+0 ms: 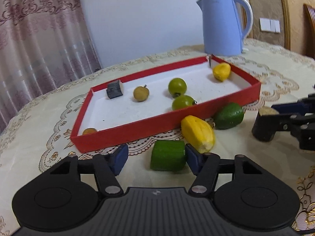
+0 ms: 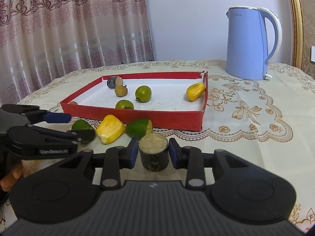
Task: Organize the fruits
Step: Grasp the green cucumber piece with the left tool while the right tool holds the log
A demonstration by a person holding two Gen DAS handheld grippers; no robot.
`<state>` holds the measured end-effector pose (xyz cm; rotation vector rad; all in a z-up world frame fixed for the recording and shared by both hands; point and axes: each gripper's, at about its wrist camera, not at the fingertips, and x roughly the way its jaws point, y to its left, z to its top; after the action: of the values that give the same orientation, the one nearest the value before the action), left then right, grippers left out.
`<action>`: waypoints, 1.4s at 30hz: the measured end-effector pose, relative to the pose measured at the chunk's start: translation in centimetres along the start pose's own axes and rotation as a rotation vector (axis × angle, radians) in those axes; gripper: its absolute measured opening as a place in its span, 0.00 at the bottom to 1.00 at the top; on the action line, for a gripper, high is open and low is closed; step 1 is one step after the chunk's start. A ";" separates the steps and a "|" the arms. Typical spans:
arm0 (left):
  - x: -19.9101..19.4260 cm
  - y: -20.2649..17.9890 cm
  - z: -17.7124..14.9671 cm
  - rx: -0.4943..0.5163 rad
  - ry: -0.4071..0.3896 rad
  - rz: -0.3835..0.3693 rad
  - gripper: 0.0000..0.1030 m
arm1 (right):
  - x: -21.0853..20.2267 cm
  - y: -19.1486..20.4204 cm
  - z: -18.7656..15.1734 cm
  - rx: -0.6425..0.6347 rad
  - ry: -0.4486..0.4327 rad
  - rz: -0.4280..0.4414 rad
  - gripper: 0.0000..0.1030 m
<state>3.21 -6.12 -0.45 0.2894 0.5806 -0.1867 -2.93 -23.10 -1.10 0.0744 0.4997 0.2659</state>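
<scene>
A red tray point(image 1: 137, 125) point(image 2: 177, 119) holds two green round fruits point(image 1: 177, 86) point(image 2: 143, 92), a brown fruit point(image 1: 140, 93), a yellow piece point(image 1: 221, 71) point(image 2: 195, 91) and a dark chunk point(image 1: 114, 89). On the cloth before it lie a yellow piece point(image 1: 197, 132) point(image 2: 110, 128) and green pieces point(image 1: 229, 115) point(image 2: 138, 127). My left gripper point(image 1: 155, 158) is open around a green chunk point(image 1: 168, 155), which touches its right pad. My right gripper point(image 2: 152, 153) is open around a dark cylinder point(image 2: 154, 152) point(image 1: 263, 125), with small gaps on both sides.
A blue kettle point(image 1: 223, 25) point(image 2: 250, 43) stands behind the tray on the embroidered tablecloth point(image 2: 246, 118). A curtain point(image 2: 69, 29) hangs at the left. The left gripper shows at the left of the right wrist view point(image 2: 57, 125).
</scene>
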 end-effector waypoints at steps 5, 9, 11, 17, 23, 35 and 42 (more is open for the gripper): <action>0.3 -0.4 0.2 0.029 0.008 -0.046 0.43 | 0.1 0.1 0.0 -0.001 0.009 0.002 0.31; 0.4 -0.1 0.2 0.013 0.007 -0.079 0.35 | 0.3 0.3 0.0 -0.010 0.029 -0.006 0.32; 0.4 0.0 0.1 0.005 0.002 -0.085 0.35 | 0.8 0.4 0.0 -0.018 0.056 -0.013 0.46; 0.7 0.8 0.1 -0.042 0.005 -0.123 0.35 | 1.5 1.9 -0.2 -0.111 0.102 -0.053 1.00; 0.7 0.8 0.0 -0.044 0.002 -0.086 0.49 | 1.6 2.0 -0.5 -0.105 0.145 -0.107 1.00; 0.5 0.5 -0.1 -0.015 -0.011 -0.090 0.34 | 2.0 0.8 -0.2 -0.063 0.147 -0.125 0.80; 0.5 0.9 -0.1 -0.050 -0.011 -0.115 0.32 | 1.8 1.2 -0.1 -0.098 0.118 -0.090 0.33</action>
<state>3.79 -5.24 -0.66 0.2063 0.5908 -0.2842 -1.73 -21.48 -1.86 -0.0596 0.6046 0.2071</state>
